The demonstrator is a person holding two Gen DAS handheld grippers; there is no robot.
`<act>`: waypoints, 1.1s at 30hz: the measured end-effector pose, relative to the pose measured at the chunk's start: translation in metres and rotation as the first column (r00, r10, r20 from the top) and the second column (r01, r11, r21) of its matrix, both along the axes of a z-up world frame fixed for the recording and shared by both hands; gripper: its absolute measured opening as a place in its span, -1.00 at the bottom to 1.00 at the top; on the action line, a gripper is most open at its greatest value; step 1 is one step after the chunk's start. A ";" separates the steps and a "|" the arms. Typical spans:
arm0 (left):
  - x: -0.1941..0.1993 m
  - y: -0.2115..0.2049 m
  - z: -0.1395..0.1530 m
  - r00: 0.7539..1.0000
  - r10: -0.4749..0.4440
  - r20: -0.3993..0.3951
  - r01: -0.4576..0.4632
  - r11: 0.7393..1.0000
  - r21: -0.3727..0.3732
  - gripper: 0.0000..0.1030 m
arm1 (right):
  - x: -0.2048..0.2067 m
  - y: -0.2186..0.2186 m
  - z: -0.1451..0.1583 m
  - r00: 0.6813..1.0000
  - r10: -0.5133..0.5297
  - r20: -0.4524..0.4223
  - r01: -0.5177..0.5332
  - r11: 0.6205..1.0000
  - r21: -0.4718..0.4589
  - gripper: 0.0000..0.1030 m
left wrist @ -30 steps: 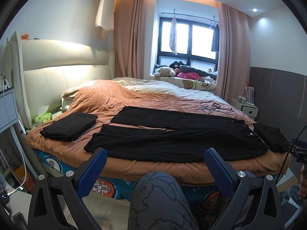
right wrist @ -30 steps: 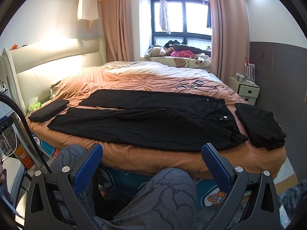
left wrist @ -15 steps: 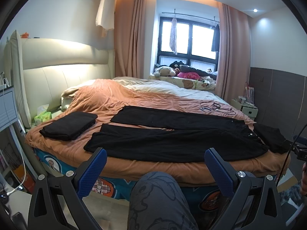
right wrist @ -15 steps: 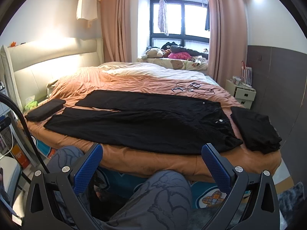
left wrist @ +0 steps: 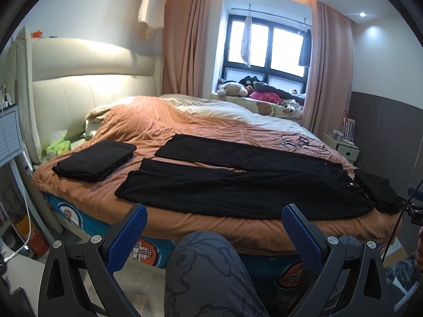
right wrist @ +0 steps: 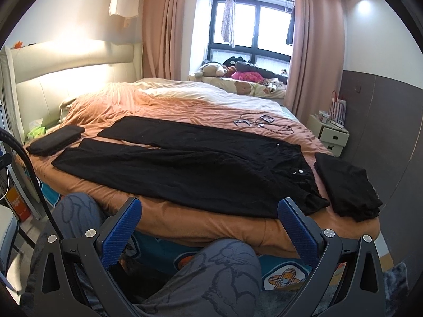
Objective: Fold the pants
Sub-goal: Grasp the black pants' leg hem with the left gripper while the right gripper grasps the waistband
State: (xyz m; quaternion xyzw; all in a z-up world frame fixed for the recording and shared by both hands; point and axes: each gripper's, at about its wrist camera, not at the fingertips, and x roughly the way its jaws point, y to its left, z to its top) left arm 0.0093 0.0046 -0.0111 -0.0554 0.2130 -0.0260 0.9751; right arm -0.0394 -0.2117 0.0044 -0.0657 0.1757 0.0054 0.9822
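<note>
Little has moved since the earlier frames: both cameras sit slightly closer to the bed, pants unchanged.

Left wrist view: left gripper (left wrist: 214,231) at bottom of frame, jaws spread wide, holding nothing, hanging over a person's knee (left wrist: 203,259) in grey patterned trousers. Bed (left wrist: 238,227) with orange cover fills mid frame; cream headboard (left wrist: 79,79) at left, window (left wrist: 264,50) with pink curtains at upper centre. Black pants (left wrist: 238,185) lie flat and unfolded across the cover, legs towards the left, waist at right, near leg close to the bed's front edge. Folded black garment (left wrist: 95,159) left of the leg ends, apart from them. Another black pile (left wrist: 378,192) at right, just beside the waist. Cables (left wrist: 304,144) on the cover behind the pants. Bare orange strip runs along the front edge.

Right wrist view: right gripper (right wrist: 208,227) at bottom, jaws also wide apart, empty, above the knee (right wrist: 224,269). Pants (right wrist: 185,166) span mid frame, waist button at right. Folded garment (right wrist: 55,140) at left edge, dark pile (right wrist: 346,185) at the bed's right corner. Nightstand (right wrist: 330,134) at right by the grey wall panel. Open cover behind the pants up to the pale duvet (right wrist: 198,92).
</note>
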 end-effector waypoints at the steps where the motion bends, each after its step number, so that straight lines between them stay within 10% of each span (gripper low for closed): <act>1: 0.004 0.002 -0.002 1.000 0.002 -0.010 -0.002 1.000 -0.006 1.00 | 0.006 0.000 -0.002 1.000 -0.002 -0.010 0.002 1.000 0.001 1.00; 19: 0.086 0.035 -0.038 0.987 0.066 -0.144 -0.079 0.993 -0.088 0.99 | 0.096 -0.017 -0.001 0.985 -0.073 -0.153 0.077 0.997 0.021 1.00; 33: 0.155 0.082 -0.078 0.948 0.139 -0.285 -0.199 0.961 -0.192 0.53 | 0.154 -0.041 -0.006 0.959 -0.168 -0.227 0.184 0.981 0.054 1.00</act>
